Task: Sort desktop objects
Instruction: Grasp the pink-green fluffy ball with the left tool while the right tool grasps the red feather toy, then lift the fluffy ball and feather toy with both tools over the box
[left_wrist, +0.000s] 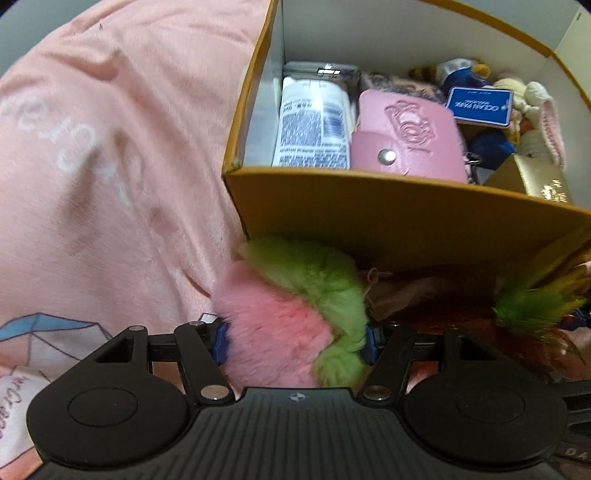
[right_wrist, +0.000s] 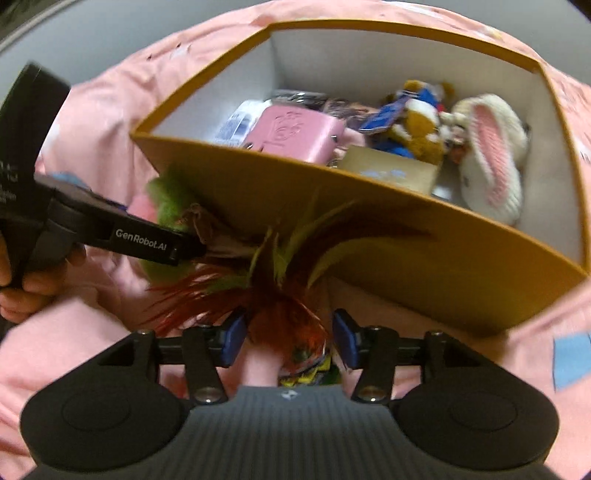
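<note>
A pink cloth (left_wrist: 110, 166) with white lettering, too blurred to read, covers the surface, and on it stands an open mustard-yellow box (left_wrist: 388, 210) with white inner walls. Inside lie a white tube (left_wrist: 314, 125) with dense small print, a pink snap pouch (left_wrist: 406, 140) with an embossed emblem, a blue tag (left_wrist: 480, 105) with white writing seen upside down, a gold card box (right_wrist: 391, 171), a knitted white rabbit (right_wrist: 491, 162) with pink ears and a blue-and-tan plush toy (right_wrist: 417, 125).

Just outside the near wall, a fluffy pink-and-green pompom (left_wrist: 291, 314) sits between the spread fingers of the left gripper (left_wrist: 295, 341), filling the gap; whether the pads press it I cannot tell. That gripper's side reads "GenRobot.AI", a hand (right_wrist: 33, 284) wrapped round its grip.

The right gripper (right_wrist: 290, 338) points steeply down, fingers parted around a red-and-green feather toy (right_wrist: 284, 280), with clear gaps either side.
</note>
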